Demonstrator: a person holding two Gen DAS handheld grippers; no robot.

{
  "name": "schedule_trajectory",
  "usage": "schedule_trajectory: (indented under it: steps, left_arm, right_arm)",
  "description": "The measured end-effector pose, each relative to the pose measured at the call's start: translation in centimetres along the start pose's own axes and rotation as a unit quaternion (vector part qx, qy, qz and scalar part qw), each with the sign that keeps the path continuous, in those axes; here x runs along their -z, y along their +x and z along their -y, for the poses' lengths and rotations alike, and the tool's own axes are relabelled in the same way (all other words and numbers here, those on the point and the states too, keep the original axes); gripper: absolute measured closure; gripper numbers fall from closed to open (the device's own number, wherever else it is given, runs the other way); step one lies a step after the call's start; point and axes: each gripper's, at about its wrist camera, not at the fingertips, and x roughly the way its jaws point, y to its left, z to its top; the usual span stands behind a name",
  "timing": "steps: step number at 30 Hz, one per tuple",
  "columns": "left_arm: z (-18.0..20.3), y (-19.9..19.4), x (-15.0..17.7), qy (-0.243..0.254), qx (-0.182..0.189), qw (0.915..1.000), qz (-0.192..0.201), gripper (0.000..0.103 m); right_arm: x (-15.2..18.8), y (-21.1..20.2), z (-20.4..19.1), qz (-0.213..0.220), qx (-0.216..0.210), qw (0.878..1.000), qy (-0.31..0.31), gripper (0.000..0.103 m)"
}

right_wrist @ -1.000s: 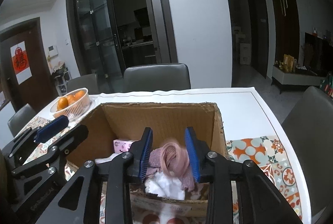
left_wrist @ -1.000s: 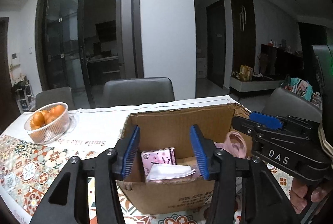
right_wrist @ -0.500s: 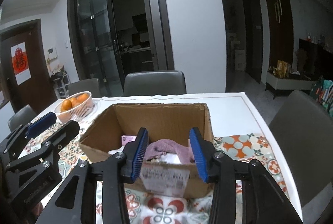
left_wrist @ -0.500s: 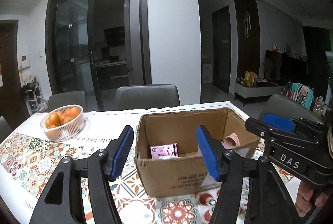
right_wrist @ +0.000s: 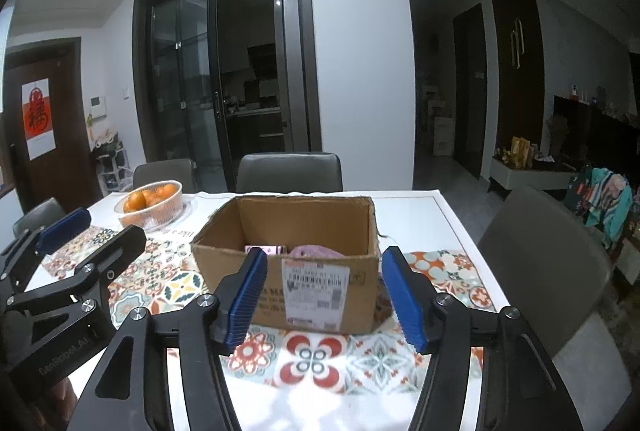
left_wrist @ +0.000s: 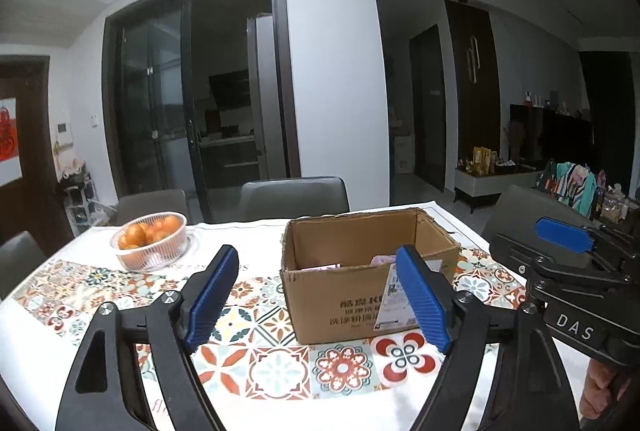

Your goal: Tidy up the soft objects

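An open cardboard box stands on the patterned table. Inside it a pinkish-purple soft cloth and a pink printed pack show just above the near rim; both also peek out in the left wrist view, the cloth and the pack. My left gripper is open and empty, held back from the box's near left side. My right gripper is open and empty in front of the box. Each gripper also shows in the other's view, the right one and the left one.
A white mesh bowl of oranges stands at the back left of the table. Grey chairs stand at the far side and the right end. The table's white edge runs along the right.
Both grippers have pulled back and up from the box and opened wider. The pink cloth that was between the right fingers now lies in the box.
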Motion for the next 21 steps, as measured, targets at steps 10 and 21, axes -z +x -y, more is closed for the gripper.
schedule_trajectory:
  steps: [10,21]
  left_arm:
    - [0.4,-4.7,1.6,-0.001,-0.006,1.0000,-0.003,0.010]
    - [0.2,-8.2,4.0,-0.020,-0.015,0.9996,-0.011,0.004]
  right_arm:
    - [2.4,-6.1,-0.2,0.018,0.034,0.999,0.004,0.030]
    - [4.7,-9.2,-0.1,0.004,0.042,0.999,0.018,0.029]
